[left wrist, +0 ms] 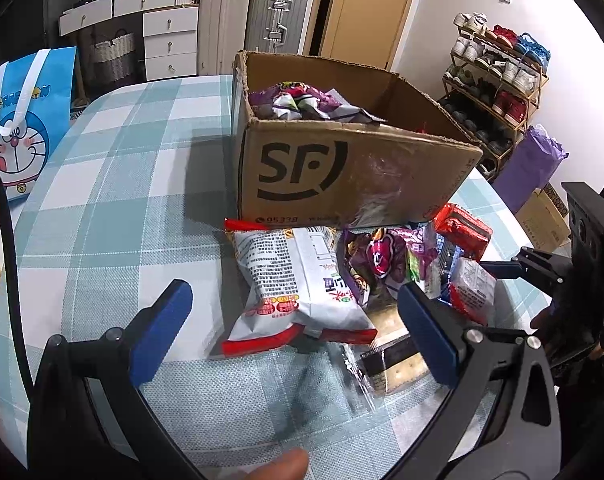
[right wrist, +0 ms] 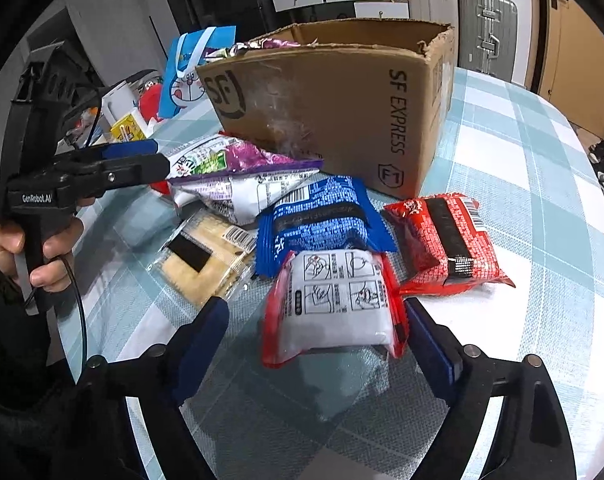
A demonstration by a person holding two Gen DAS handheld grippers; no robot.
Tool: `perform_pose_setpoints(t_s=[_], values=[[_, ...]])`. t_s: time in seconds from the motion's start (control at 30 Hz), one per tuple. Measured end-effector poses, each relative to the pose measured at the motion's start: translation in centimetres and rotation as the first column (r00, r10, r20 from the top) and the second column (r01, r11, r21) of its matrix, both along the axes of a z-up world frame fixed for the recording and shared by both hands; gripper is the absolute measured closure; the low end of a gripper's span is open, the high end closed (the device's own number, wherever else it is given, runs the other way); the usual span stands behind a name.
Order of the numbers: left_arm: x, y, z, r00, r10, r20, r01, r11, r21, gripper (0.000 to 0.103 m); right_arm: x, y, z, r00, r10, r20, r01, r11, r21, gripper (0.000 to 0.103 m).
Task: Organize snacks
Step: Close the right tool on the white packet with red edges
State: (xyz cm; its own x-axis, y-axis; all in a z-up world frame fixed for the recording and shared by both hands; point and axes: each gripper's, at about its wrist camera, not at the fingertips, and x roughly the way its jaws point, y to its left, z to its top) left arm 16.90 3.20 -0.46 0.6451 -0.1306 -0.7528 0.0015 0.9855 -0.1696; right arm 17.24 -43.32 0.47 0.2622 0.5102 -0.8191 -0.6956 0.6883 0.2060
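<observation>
Right — both sets of jaws stand apart, gripping nothing. Our right gripper [right wrist: 318,344] straddles the red-and-white snack pack [right wrist: 334,308] on the worktop [right wrist: 522,152], long axis running away from us; left gripper [left wrist: 293,328] faces the white chip bag [left wrist: 297,284] — cardboard box [left wrist: 354,176] just behind.

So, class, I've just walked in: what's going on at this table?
A person is sorting snack packets beside a cardboard box that already holds a purple packet. Both tools are open and hold nothing. The left tool hovers over a white and red packet; the right tool straddles another red-edged white packet. More packets lie loose on the checked tablecloth.
</observation>
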Motion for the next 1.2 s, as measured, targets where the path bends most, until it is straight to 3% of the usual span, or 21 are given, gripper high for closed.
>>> perform_pose_setpoints(t_s=[0.17, 0.53, 0.63, 0.9, 1.2], values=[[-0.1, -0.3, -0.1, 1.000, -0.006, 0.001, 0.006, 1.000, 0.000, 0.001, -0.1, 0.4, -0.1, 1.000, 0.004, 0.025, -0.003, 1.000, -0.020, 0.016], [-0.1, -0.4, -0.1, 1.000, -0.005, -0.003, 0.005, 1.000, 0.001, 0.001, -0.9, 0.2, 0.3, 0.994, 0.046, 0.100, -0.039, 0.997, -0.072, 0.049], [-0.1, -0.4, -0.1, 1.000, -0.004, -0.004, 0.004, 1.000, 0.000, 0.001, -1.0, -0.2, 0.5, 0.994, 0.052, 0.095, -0.046, 0.997, -0.065, 0.053], [0.1, -0.1, -0.4, 1.000, 0.005, -0.009, -0.005, 1.000, -0.005, 0.001, -0.8, -1.6, 2.1, 0.997, 0.053, 0.062, -0.057, 0.997, 0.056, 0.054], [1.5, 0.7, -2.1, 0.997, 0.062, -0.035, -0.063, 0.997, -0.033, 0.001, -0.8, -2.3, 3.9, 0.996, 0.005, 0.088, -0.015, 0.994, 0.113, 0.054]])
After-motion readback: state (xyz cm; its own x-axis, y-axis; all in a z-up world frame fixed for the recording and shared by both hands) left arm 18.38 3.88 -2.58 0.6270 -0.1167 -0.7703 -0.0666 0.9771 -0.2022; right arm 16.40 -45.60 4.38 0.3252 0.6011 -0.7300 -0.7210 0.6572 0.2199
